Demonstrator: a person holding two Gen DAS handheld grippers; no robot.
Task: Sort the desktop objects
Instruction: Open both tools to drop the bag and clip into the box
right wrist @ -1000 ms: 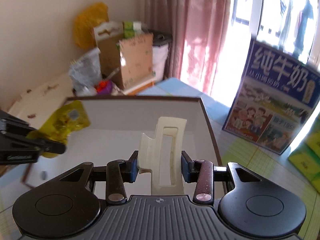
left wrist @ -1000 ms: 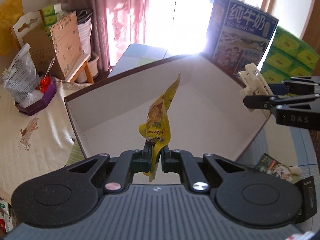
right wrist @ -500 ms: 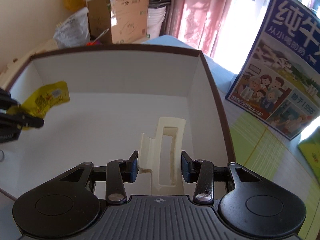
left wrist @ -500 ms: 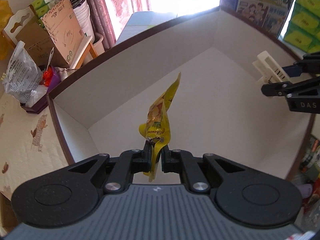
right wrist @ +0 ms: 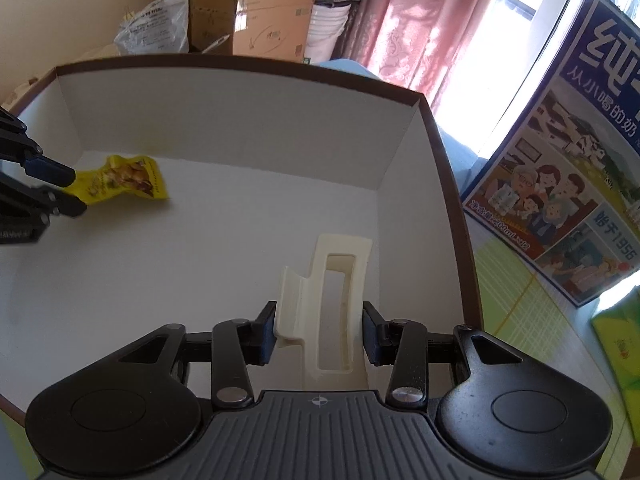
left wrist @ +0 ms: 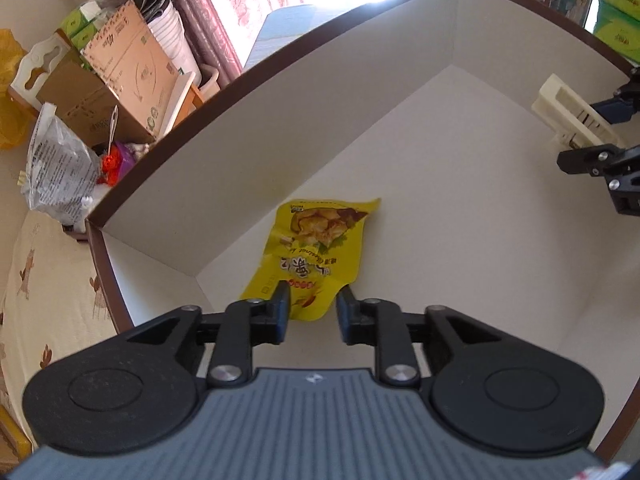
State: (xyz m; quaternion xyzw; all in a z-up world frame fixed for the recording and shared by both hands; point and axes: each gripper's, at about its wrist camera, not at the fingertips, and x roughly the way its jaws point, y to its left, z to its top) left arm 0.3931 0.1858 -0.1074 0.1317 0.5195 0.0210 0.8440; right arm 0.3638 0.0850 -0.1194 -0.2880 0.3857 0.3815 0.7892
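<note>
Crinkled yellow foil packet (left wrist: 316, 252), ridged cream clip (right wrist: 332, 312)

left wrist: steeply down, close | right wrist: likewise, perhaps nearer | shared: box (left wrist: 280, 80) (right wrist: 248, 68) interior

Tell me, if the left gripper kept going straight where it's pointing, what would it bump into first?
Probably the yellow snack packet lying on the box floor, right ahead of the left gripper, whose jaws are opening. Depth is hard to judge.

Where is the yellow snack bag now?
The snack bag lies flat on the floor of the box, near its left wall, just ahead of the opening left claw.
</note>
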